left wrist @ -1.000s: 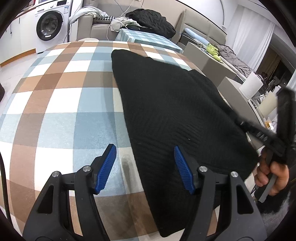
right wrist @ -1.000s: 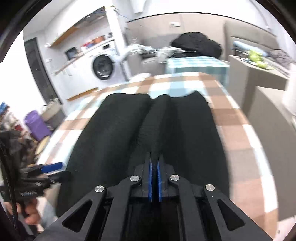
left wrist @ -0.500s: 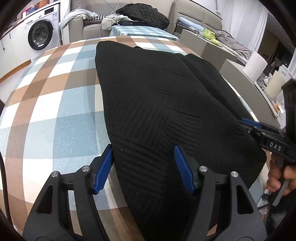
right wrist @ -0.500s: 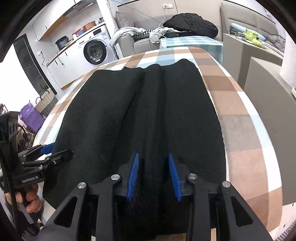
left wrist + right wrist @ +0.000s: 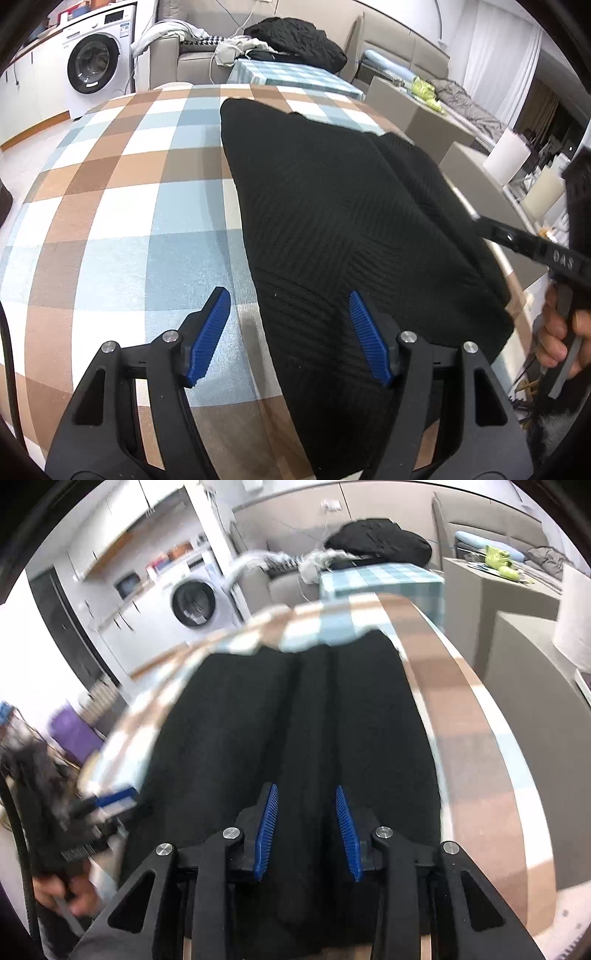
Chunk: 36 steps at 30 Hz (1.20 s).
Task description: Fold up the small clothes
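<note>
A black knit garment (image 5: 332,206) lies flat on the checked tablecloth (image 5: 110,221), with a raised lengthwise fold down its middle in the right wrist view (image 5: 314,709). My left gripper (image 5: 287,295) is open above the garment's near left edge, one finger over the tablecloth and the other over the knit. My right gripper (image 5: 306,788) is open at the near hem. The fold runs between its blue pads (image 5: 267,827), which do not press on it. Each gripper also shows in the other view, held by a hand: the right gripper (image 5: 517,240) and, blurred, the left gripper (image 5: 110,801).
A washing machine (image 5: 94,68) stands at the back left. A sofa with a pile of dark clothes (image 5: 295,37) and a small checked table (image 5: 288,75) lie behind. Grey cabinets (image 5: 417,110) and a white cylinder (image 5: 506,155) flank the right edge. A purple bin (image 5: 70,731) stands on the floor.
My right gripper was shut on the middle fold a second ago and now stands open around it. My left gripper swung over the knit and back to its left edge.
</note>
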### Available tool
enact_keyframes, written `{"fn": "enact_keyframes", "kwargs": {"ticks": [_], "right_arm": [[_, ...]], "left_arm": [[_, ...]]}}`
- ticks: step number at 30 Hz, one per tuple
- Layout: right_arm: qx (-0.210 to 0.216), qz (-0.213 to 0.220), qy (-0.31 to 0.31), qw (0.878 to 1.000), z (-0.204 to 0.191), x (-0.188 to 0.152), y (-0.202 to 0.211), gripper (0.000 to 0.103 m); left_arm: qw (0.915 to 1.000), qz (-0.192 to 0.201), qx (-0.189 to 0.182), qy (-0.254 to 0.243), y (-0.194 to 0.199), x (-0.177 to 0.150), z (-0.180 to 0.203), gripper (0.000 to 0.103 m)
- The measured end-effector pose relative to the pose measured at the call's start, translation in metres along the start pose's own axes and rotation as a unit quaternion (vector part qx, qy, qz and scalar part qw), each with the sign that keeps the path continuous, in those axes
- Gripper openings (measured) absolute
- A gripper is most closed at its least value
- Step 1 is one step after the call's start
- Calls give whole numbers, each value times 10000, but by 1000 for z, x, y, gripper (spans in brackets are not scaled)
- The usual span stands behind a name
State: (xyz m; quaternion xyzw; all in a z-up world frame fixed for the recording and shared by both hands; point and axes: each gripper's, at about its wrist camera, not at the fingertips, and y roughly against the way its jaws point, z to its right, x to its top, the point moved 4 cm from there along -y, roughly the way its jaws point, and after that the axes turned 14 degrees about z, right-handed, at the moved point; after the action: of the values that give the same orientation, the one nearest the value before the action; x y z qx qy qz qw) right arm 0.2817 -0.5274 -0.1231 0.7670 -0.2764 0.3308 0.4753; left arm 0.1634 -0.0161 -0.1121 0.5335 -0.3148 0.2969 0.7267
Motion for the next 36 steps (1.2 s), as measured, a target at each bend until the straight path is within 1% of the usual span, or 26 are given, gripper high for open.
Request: {"fn": "enact_keyframes", "kwargs": {"ticks": [1, 3, 5, 7, 9, 10, 11, 13, 14, 16, 18, 19, 21, 23, 24, 26, 27, 28, 29, 32, 33, 34, 36], "right_arm": [[243, -22, -75, 9997, -5, 7, -7, 34], [516, -142, -246, 9983, -12, 14, -25, 34], [692, -363, -442, 9960, -15, 16, -48, 34], [694, -666, -613, 9935, -15, 16, -73, 34], [716, -950, -706, 9904, -17, 10, -95, 22], [655, -986, -559, 9914, -19, 10, -99, 10], [597, -901, -344, 9935, -25, 14, -96, 9], [811, -403, 29, 9959, -40, 31, -73, 8], [739, -191, 248, 9968, -45, 40, -60, 8], [537, -130, 366, 9978, -43, 46, -56, 8], [-2, -342, 545, 9979, -31, 38, -72, 8], [-196, -562, 568, 9966, -24, 30, -86, 9], [-275, -800, 518, 9951, -17, 21, -100, 11], [-164, -864, 363, 9955, -16, 16, -100, 17], [-78, -844, 312, 9959, -15, 13, -92, 19], [242, -810, 63, 9964, -13, 8, -75, 28], [412, -815, -98, 9958, -13, 4, -68, 30], [640, -815, -289, 9942, -12, -2, -55, 35], [761, -824, -373, 9930, -9, -5, -46, 41], [1156, -881, -520, 9880, -17, -24, -20, 43], [1202, -877, -465, 9878, -18, -27, -18, 43], [1147, -839, -288, 9894, -21, -31, -17, 42], [842, -823, 227, 9928, -30, -39, -19, 33]], "left_arm": [[10000, 46, -5, 28, 2, 2, -1, 65], [10000, 84, 18, 51, 5, 4, -3, 65], [9999, 130, 71, 63, 8, 6, -5, 65], [9998, 165, 96, 77, 12, 7, -7, 65], [9997, 214, 104, 100, 15, 10, -8, 65], [9996, 240, 103, 103, 17, 11, -8, 65], [9995, 266, 114, 93, 20, 12, -8, 65], [9994, 308, 107, 78, 24, 15, -8, 65], [9994, 317, 75, 85, 25, 15, -7, 65], [9995, 315, 18, 80, 24, 15, -5, 65], [9997, 228, 26, 29, 17, 13, -1, 65], [9999, 167, 33, -10, 13, 11, 1, 65], [10000, 56, 23, -60, 8, 6, 4, 65], [10000, -25, -8, -89, 7, 1, 8, 65], [9999, -51, -20, -94, 7, -1, 9, 65], [9999, -64, -61, -88, 10, -5, 10, 65], [9999, -86, -88, -87, 11, -7, 11, 65], [9998, -109, -113, -83, 12, -9, 12, 65], [9998, -135, -132, -91, 13, -12, 13, 65], [9996, -195, -166, -122, 17, -18, 15, 65], [9996, -198, -181, -122, 18, -19, 14, 65], [9995, -197, -206, -122, 19, -21, 15, 65], [9994, -224, -192, -156, 19, -25, 15, 65]]}}
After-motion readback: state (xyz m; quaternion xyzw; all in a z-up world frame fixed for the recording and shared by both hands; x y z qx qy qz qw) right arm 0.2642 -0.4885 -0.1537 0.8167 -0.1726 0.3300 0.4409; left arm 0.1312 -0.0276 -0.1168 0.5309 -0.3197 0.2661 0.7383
